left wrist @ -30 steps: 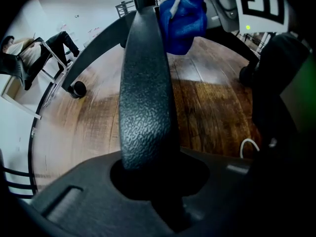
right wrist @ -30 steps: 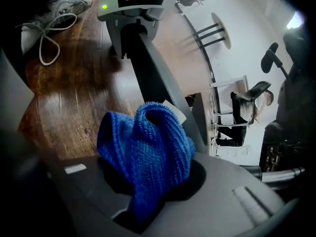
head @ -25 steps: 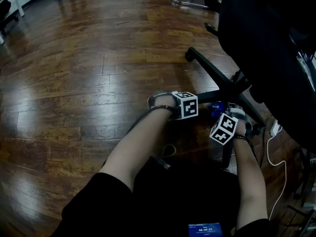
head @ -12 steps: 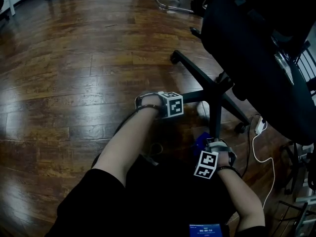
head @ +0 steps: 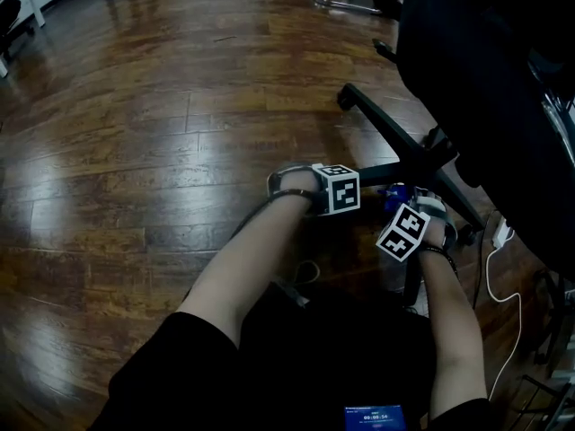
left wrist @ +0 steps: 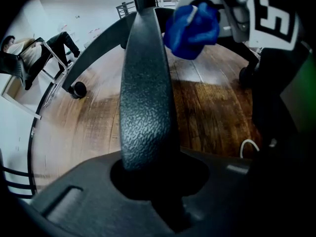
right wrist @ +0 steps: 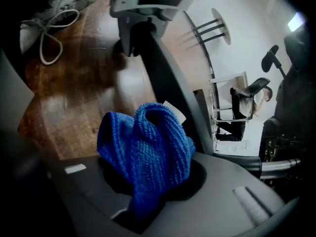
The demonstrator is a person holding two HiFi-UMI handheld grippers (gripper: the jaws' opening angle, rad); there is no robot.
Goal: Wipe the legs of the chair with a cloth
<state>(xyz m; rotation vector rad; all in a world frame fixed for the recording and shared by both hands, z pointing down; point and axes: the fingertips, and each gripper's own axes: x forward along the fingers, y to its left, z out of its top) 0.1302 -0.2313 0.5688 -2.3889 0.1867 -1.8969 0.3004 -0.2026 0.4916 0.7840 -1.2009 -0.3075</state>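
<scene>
Head view tells the change: half a second back your right tongs (head: 409, 229) were low on the near leg (head: 410, 281), close to your knees. Now they are back up by the hub (head: 420, 157), where they stood a second ago. I read that as one full stroke down and up, so that leg is likely done and the others remain.

The right tongs are clamped on the blue cloth (right wrist: 148, 152), which sits just beside the side leg (left wrist: 145, 102) near the hub; I can't tell whether it touches. Your left tongs (left wrist: 157, 184) are closed on that side leg and have not moved.

You have open floor (head: 135, 151) to your left and ahead. On your right the seat (head: 485, 70) overhangs, and a white cable (head: 492, 259) lies by a wheel (head: 465, 234), so keep the cloth off it.
</scene>
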